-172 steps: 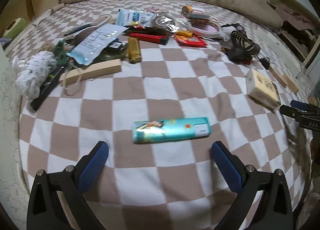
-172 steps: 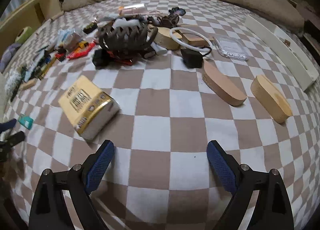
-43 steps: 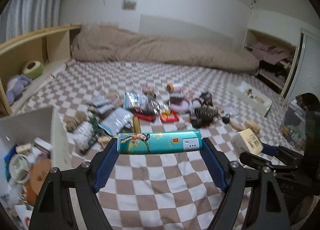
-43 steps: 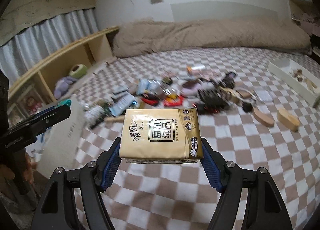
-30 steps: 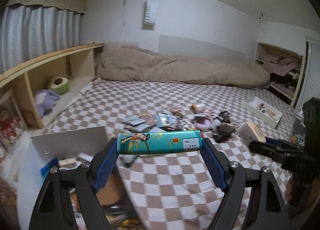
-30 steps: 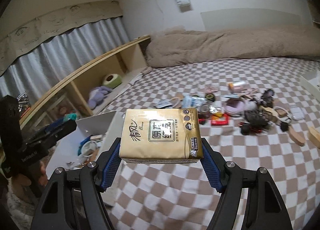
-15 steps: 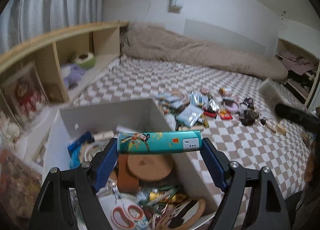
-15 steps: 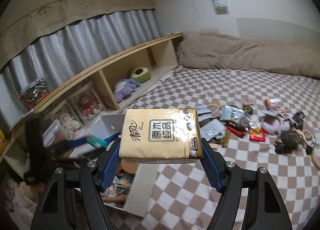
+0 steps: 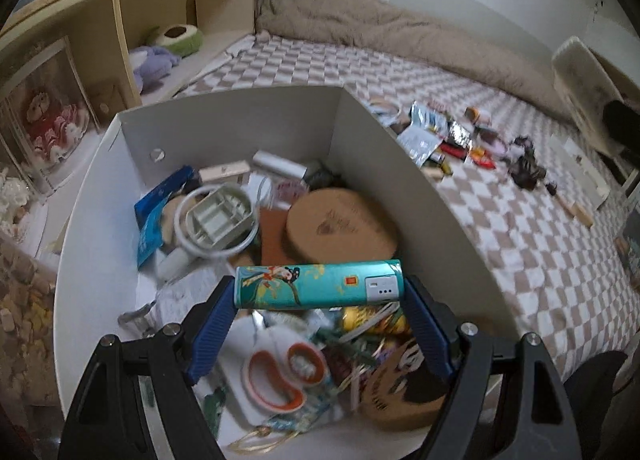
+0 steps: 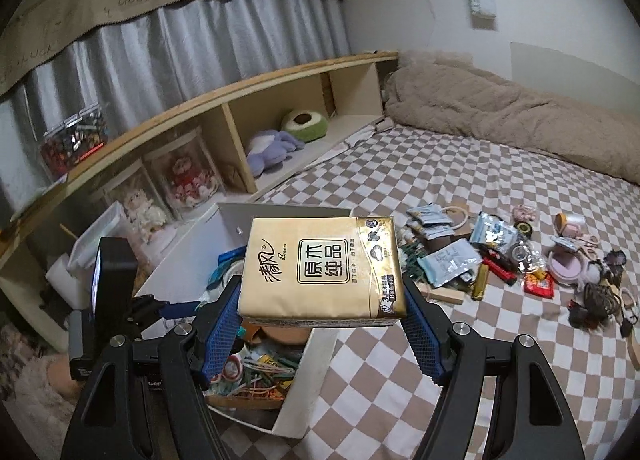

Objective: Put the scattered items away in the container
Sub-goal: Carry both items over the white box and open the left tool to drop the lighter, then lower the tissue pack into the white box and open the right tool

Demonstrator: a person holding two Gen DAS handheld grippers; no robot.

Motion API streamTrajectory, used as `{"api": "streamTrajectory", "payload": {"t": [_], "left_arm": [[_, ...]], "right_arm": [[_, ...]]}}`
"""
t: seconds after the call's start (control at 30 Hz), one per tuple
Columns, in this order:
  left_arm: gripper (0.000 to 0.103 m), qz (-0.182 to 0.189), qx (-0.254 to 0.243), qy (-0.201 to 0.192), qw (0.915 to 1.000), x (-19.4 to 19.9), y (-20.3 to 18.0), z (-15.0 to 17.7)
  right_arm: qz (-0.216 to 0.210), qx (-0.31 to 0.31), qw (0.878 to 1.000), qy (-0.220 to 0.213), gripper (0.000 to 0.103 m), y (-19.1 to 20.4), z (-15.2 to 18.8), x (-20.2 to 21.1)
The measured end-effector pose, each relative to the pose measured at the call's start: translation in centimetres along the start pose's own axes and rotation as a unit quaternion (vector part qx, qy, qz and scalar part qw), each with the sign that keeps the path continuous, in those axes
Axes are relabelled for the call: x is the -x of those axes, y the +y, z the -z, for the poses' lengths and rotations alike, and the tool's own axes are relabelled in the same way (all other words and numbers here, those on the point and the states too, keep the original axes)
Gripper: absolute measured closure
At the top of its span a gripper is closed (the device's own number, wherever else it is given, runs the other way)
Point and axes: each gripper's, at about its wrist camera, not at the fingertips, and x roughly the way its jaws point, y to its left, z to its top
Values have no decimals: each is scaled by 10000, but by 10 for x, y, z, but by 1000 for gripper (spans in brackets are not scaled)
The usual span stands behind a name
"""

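My left gripper [image 9: 320, 294] is shut on a teal printed box [image 9: 318, 286] and holds it over the open white container [image 9: 420, 196], which holds many items such as a round cork lid [image 9: 340, 226] and orange-handled scissors [image 9: 280, 374]. My right gripper [image 10: 322, 306] is shut on a gold tissue pack [image 10: 322, 266] and holds it in the air above the container's right edge [image 10: 308, 392]. The tissue pack also shows at the right edge of the left wrist view [image 9: 584, 80]. The left gripper's body shows at the left of the right wrist view [image 10: 116, 292].
Scattered items [image 10: 500, 256] lie on the checkered bed cover [image 10: 460, 340]. A beige duvet [image 10: 500, 112] lies at the far side. A wooden shelf [image 10: 224, 128] with plush toys stands behind the container. A white tray [image 9: 580, 164] sits at the bed's right.
My left gripper has moved down and closer over the container with the teal box. My right gripper has carried the tissue pack closer, to above the container's edge.
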Motion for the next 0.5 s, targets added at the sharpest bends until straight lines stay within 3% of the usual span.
{"api": "streamTrajectory", "payload": {"t": [0.13, 0.23, 0.5], "left_arm": [[19, 45, 0, 25, 10000, 0, 5, 2], [5, 24, 5, 0, 10000, 1, 7, 3], [5, 51, 82, -199, 9998, 9, 25, 5]], "right_arm": [[-73, 58, 9999, 124, 28, 7, -4, -16], [-112, 98, 9996, 230, 28, 12, -8, -30], [-403, 102, 9973, 610, 28, 29, -25, -77]]}}
